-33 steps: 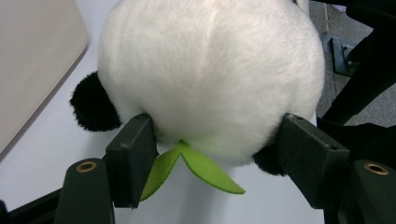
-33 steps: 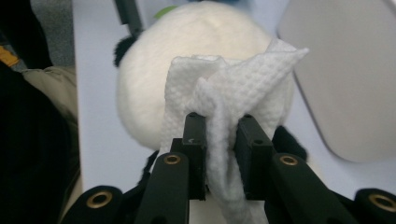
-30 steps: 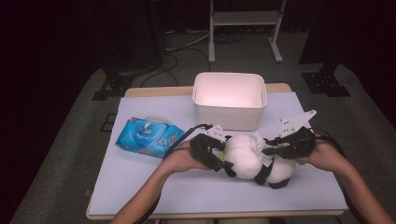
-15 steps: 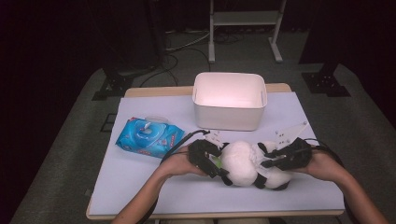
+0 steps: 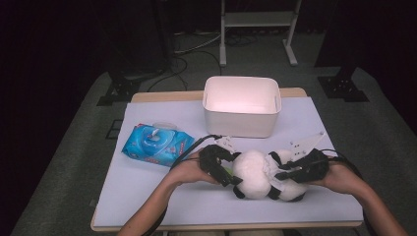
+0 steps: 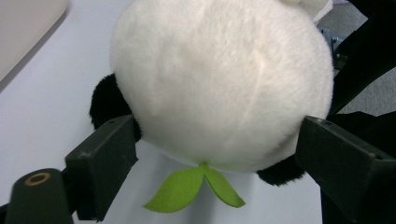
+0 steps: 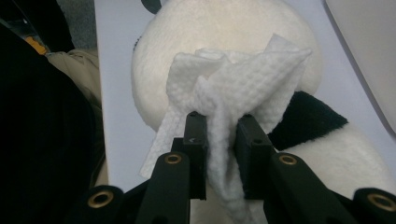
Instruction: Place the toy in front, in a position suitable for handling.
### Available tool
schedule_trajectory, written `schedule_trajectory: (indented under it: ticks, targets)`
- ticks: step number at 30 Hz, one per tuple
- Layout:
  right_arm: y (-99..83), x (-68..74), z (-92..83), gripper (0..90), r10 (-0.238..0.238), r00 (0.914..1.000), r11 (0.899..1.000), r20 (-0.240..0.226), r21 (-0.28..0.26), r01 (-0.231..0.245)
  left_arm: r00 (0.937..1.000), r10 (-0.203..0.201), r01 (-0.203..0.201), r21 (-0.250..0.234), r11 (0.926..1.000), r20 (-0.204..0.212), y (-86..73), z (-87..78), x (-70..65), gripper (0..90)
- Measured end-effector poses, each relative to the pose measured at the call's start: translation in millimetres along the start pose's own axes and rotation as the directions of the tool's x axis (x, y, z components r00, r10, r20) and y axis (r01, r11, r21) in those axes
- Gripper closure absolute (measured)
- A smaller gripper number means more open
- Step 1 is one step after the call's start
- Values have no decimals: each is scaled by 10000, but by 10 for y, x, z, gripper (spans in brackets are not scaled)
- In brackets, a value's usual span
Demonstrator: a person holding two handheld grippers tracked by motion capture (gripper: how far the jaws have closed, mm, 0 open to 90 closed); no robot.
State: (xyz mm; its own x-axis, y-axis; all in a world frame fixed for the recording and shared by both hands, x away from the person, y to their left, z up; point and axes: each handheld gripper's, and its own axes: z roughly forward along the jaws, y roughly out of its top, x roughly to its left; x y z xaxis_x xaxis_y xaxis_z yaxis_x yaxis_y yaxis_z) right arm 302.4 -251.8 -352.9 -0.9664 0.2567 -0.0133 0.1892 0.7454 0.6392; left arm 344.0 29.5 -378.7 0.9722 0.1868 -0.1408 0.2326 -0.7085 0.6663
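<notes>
Wiping of the plush panda (image 5: 255, 173) looked to be under way rather than finished: the toy lay on its side near the front of the counter (image 5: 147, 196), between the two hands, and the right tool (image 7: 220, 140) pinched a crumpled white wipe (image 7: 233, 79) against the toy's pale fur beside a black patch. The left tool (image 6: 215, 154) had just been opening; its jaws stood spread to either side of the round white head, with a green felt leaf (image 6: 191, 189) hanging below, and I could not be sure whether the pads touched the fur or only flanked it. By my judgement the steadying grip was being let go while the wipe rested on the toy, so more rubbing, or disposal of the wipe, was probably left. A blue pack of wipes (image 5: 156, 143) lay well to the left, its lid apparently closed, and a white bin (image 5: 242, 105) stood behind the toy with nothing visible inside. Hidden were the panda's face, its underside, and any dirt; the wipe's contact area was masked by the tool.
</notes>
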Motion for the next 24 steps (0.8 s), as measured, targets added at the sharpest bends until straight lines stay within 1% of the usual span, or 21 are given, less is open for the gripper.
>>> schedule_trajectory:
  ticks: [3,4,5,6,7,8,11,13,16,17,18,19,22,24]
  targets:
    - [-20,7,-1,757,85,9999,10000,-62,-27,-85,9998,-79,79,13,10000,189,17,39,13,111]
    - [-25,9,-4,757,71,10000,10000,-58,-11,-71,9996,-45,46,-16,10000,265,19,45,16,128]
    - [-28,8,-5,757,57,10000,10000,-51,-7,-57,9995,76,-74,-81,9999,315,21,51,13,152]
    - [-30,7,-7,757,49,10000,10000,-31,3,-49,9995,76,-74,-81,9999,315,21,51,13,181]
    - [-30,7,-7,757,49,10000,10000,-31,3,-49,9994,151,-148,-115,9998,327,23,55,7,181]
    - [-26,4,-7,756,41,10000,10000,-59,11,-41,9990,380,-379,-38,9993,255,20,64,-8,230]
    - [10,11,-15,756,-70,10000,10000,-65,34,70,9985,523,-524,39,9986,140,22,54,-27,248]
    - [71,15,-45,756,-194,9998,9998,-81,-48,194,9982,594,-594,31,9982,103,33,40,-40,254]
    - [208,33,-73,756,-457,9988,9988,-163,-197,454,9953,963,-962,-55,9953,121,93,31,-95,264]
    - [208,33,-73,756,-457,9988,9988,-163,-197,454,9953,963,-962,-55,9953,121,93,31,-95,264]
    - [314,41,-62,756,-662,9976,9978,-186,-102,661,9927,1208,-1208,52,9927,33,136,46,-133,264]
    - [352,41,-52,755,-735,9971,9973,-196,-111,733,9917,1288,-1288,105,9916,10,154,56,-147,264]
    - [482,40,12,755,-944,9950,9955,-338,63,947,9899,1419,-1418,224,9896,-40,176,74,-177,264]
    - [547,39,57,755,-985,9942,9950,-442,133,991,9906,1367,-1366,245,9903,-35,169,73,-178,264]
